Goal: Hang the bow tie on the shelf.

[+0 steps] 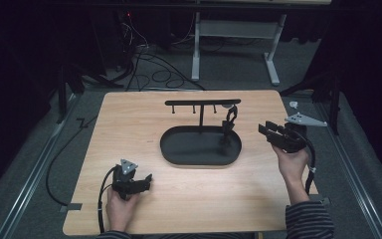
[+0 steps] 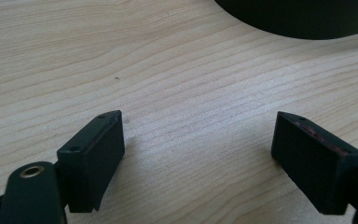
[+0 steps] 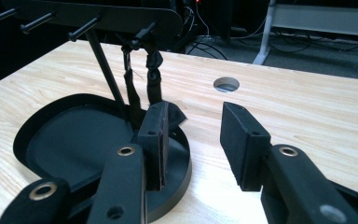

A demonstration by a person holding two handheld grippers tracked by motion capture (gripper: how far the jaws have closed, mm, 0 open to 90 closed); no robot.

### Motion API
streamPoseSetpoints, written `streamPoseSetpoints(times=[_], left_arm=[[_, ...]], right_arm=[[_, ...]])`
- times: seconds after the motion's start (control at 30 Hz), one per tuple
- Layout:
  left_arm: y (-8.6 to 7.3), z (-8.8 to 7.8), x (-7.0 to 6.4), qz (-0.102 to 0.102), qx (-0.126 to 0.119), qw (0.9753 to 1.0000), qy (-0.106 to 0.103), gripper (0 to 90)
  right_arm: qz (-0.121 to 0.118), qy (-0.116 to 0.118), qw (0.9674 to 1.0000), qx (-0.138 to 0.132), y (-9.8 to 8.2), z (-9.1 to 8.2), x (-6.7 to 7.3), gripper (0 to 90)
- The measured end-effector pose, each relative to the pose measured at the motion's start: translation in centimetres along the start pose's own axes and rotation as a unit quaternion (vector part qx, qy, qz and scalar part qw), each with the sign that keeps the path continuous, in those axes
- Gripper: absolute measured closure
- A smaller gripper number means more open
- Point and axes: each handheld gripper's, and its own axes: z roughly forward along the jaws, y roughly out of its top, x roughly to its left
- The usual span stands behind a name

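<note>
Strap (image 3: pixel 131 93) hangs just beyond right claw (image 3: pixel 193 140).

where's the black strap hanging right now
In the high view the black strap hangs from the right-hand peg of the stand, dangling onto the right end of the oval tray, just left of the right claw.

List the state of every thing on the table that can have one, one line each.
Left hand-held gripper: open, holding nothing, low over bare wood.
Right hand-held gripper: open, holding nothing, beside the tray.
Black strap: hanging from the rack's rightmost peg, lower end in the tray.
Peg rack: upright, other pegs bare.
Oval tray: flat on the table.
</note>
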Motion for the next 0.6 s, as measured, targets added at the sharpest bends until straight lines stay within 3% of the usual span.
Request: streamPoseSetpoints(times=[0.6], left_arm=[[0.0,0.0,0.0,0.0,0.0,1.0,0.001,17.7]], right_arm=[[0.001,-0.005,1.0,0.004,-1.2,-1.6,-0.2,62.9]])
